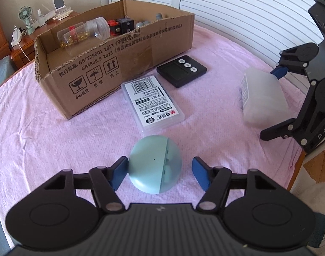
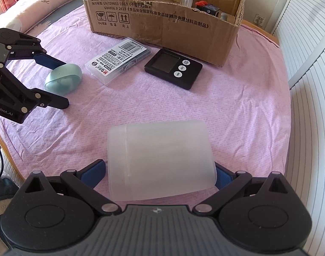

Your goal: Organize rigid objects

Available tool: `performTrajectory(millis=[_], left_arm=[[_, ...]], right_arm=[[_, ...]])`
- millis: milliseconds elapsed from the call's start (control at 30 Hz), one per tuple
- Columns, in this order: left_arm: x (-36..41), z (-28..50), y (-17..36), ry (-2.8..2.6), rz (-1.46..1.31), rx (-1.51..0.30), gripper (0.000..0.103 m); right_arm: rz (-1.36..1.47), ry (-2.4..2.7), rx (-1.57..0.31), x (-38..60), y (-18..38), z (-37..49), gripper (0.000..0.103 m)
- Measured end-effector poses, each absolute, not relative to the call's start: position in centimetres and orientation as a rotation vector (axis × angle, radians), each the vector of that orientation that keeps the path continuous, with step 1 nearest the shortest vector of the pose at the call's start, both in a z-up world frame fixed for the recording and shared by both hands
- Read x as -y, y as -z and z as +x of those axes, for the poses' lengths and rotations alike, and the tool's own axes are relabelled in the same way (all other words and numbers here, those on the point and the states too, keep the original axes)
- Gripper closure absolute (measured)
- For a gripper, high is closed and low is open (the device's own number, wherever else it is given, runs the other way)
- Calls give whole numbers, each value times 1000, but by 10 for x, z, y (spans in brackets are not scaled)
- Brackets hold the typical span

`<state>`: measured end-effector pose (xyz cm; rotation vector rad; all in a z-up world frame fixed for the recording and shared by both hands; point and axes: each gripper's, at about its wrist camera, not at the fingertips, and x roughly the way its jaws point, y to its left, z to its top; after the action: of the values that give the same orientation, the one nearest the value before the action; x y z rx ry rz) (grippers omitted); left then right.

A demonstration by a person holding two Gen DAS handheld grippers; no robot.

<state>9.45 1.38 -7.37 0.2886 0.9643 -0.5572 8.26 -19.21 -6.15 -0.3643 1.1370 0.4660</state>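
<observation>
My left gripper (image 1: 160, 170) is open around a teal egg-shaped case (image 1: 155, 163) lying on the pink cloth; the left pad touches it, the right pad stands apart. The case also shows in the right wrist view (image 2: 63, 78). My right gripper (image 2: 158, 175) straddles a frosted white plastic box (image 2: 160, 160) lying on the cloth, its blue pads at both sides; the box also shows in the left wrist view (image 1: 263, 98). A clear flat case with a barcode label (image 1: 151, 102) and a black digital timer (image 1: 181, 70) lie in front of a cardboard box (image 1: 111, 64).
The cardboard box holds a clear jar (image 1: 83, 35), a black and red item (image 1: 122, 25) and small grey pieces. A wooden side table (image 1: 23, 42) with a small fan stands behind. White slatted doors (image 1: 247, 10) run along the right. The table edge drops off at right.
</observation>
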Motion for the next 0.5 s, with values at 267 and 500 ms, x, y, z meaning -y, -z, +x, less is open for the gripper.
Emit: performTrajectory(millis=[267,500], left_arm=[[-14,98,73,573,300,-971,37],[-15,104,70,568,296,-989,51]], right_arm=[[-414,-455,-1136,186,55,83,10],[-434,-439,-1144,184,55,85,14]])
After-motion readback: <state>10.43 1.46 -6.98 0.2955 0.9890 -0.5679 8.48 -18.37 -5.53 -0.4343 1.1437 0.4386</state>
